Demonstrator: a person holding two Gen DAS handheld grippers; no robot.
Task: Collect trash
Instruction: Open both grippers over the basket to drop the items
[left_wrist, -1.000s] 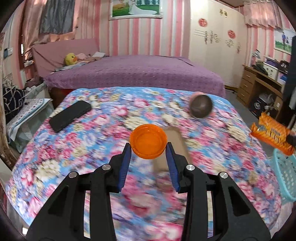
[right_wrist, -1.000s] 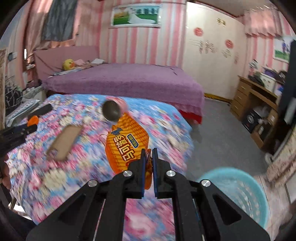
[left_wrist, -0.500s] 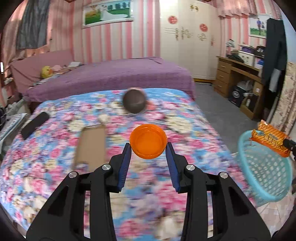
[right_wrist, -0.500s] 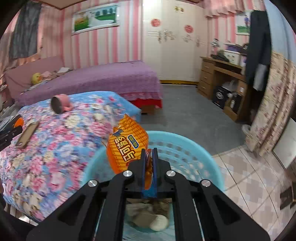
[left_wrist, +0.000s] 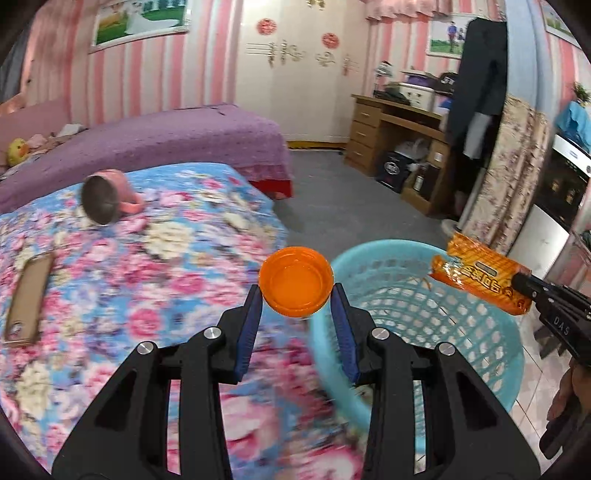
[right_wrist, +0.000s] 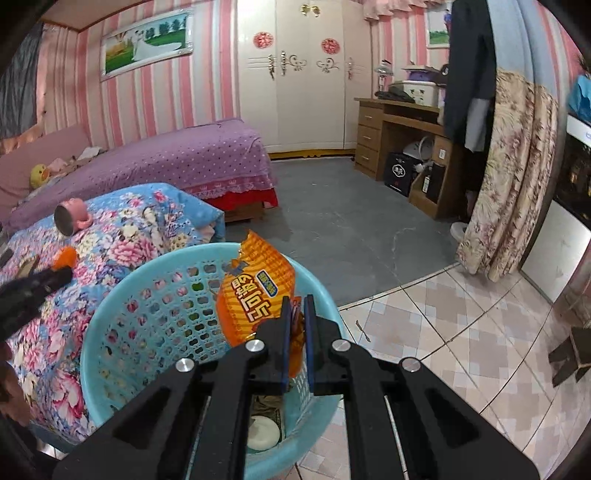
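My left gripper (left_wrist: 295, 299) is shut on an orange bottle cap (left_wrist: 295, 282), held over the bed's edge beside the light blue basket (left_wrist: 480, 339). My right gripper (right_wrist: 298, 306) is shut on an orange snack wrapper (right_wrist: 255, 291), held over the basket (right_wrist: 122, 306). The wrapper also shows in the left wrist view (left_wrist: 480, 280) above the basket's right rim. Some trash (right_wrist: 262, 437) lies in the basket's bottom. The left gripper and cap appear at the left of the right wrist view (right_wrist: 61, 264).
The basket stands on tiled floor against a flowered bed (left_wrist: 110, 266). A pink cup (left_wrist: 105, 199) lies on its side and a brown card (left_wrist: 27, 299) lies flat on the bed. A purple bed (right_wrist: 166, 158), desk (right_wrist: 402, 136) and flowered curtain (right_wrist: 513, 184) stand beyond.
Both grippers have swung right from the bed toward the basket. The wrapper has come over the basket; the cap has reached the basket's left rim.
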